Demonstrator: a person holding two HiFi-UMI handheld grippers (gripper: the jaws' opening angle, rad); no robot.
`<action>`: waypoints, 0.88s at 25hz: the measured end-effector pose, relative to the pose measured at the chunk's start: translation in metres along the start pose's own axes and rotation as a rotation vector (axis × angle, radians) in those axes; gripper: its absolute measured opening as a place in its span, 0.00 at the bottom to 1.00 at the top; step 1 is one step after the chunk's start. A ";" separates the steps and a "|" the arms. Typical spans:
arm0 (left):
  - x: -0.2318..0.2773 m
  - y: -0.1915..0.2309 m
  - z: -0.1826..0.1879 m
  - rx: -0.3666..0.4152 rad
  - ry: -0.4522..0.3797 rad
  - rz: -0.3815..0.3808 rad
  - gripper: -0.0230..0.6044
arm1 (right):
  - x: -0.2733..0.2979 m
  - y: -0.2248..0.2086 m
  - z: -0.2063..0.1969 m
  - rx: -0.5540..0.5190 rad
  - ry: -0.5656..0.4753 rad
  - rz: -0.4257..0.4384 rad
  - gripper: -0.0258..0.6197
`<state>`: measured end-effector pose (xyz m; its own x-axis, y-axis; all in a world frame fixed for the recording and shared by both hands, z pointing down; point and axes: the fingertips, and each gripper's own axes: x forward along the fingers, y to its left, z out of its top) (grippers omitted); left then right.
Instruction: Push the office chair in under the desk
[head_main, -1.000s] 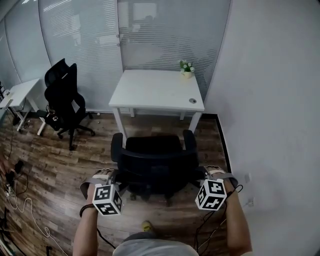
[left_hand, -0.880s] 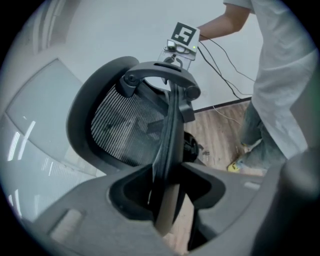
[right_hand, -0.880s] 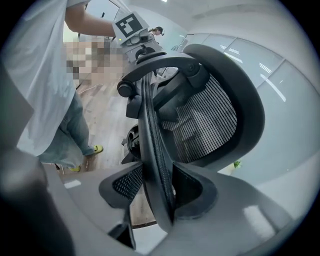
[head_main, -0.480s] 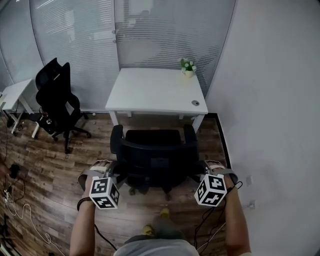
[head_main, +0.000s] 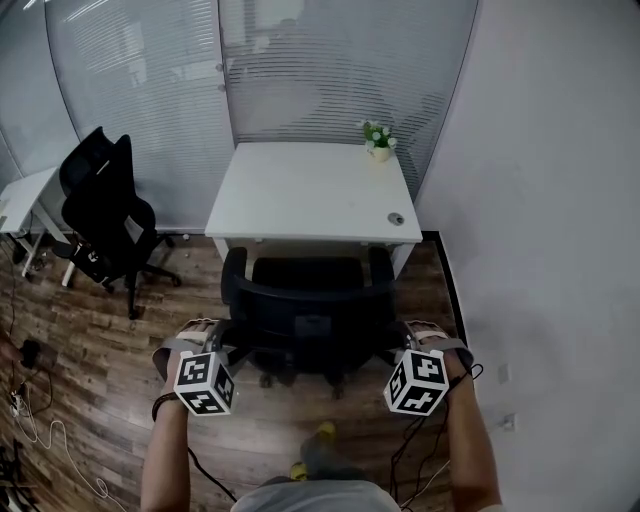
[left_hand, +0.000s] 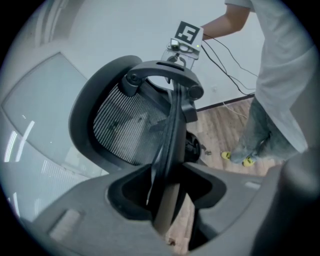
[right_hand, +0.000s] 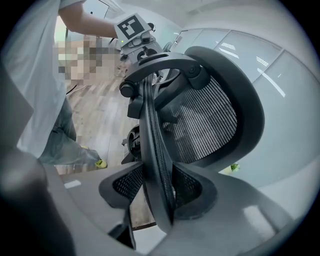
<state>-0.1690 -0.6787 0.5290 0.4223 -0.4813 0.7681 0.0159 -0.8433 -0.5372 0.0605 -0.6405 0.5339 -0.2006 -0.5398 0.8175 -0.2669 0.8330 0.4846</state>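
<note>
Chair (head_main: 310, 312) partly under desk (head_main: 300, 190); right gripper (right_hand: 161, 200) clamps backrest (right_hand: 215, 117) edge to push, left gripper (left_hand: 167, 200) straddles opposite edge, jaws opening.

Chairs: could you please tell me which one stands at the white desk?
The chair in the middle, its seat meeting the desk's front edge; the other chair stands apart at the left, by the glass wall.
</note>
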 end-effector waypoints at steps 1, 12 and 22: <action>0.004 0.006 -0.001 0.001 -0.003 0.005 0.33 | 0.004 -0.006 0.000 0.001 0.001 -0.001 0.32; 0.029 0.051 -0.013 -0.010 0.005 -0.007 0.35 | 0.026 -0.044 0.009 0.002 -0.017 -0.034 0.32; 0.032 0.052 -0.014 -0.017 -0.001 0.028 0.38 | 0.027 -0.042 0.009 -0.010 -0.031 -0.045 0.32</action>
<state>-0.1674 -0.7416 0.5301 0.4236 -0.5044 0.7524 -0.0108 -0.8334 -0.5526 0.0574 -0.6914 0.5325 -0.2181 -0.5799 0.7849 -0.2669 0.8091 0.5236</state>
